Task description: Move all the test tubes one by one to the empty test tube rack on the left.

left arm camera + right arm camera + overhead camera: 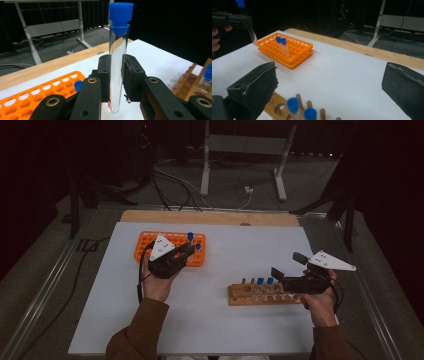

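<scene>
My left gripper (pixel 117 77) is shut on a clear test tube (pixel 117 50) with a blue cap, held upright above the near edge of an orange rack (pixel 150 242). From the right gripper view, the same tube (pixel 251 33) hangs from the left gripper (pixel 235 21) beside the orange rack (pixel 294 50), where two blue-capped tubes (pixel 281 43) stand. My right gripper (pixel 289 265) is open over the right end of a wooden rack (pixel 240 297). Two blue-capped tubes (pixel 265 281) stand in that rack, and they show close below the open jaws as tubes (pixel 293 105).
A white mat (pixel 220 320) covers the table, with a wooden strip (pixel 210 217) along its far edge. Beyond the table stand a grey metal frame (pixel 245 145) and cables (pixel 175 182) on the floor. Both forearms come in from the bottom.
</scene>
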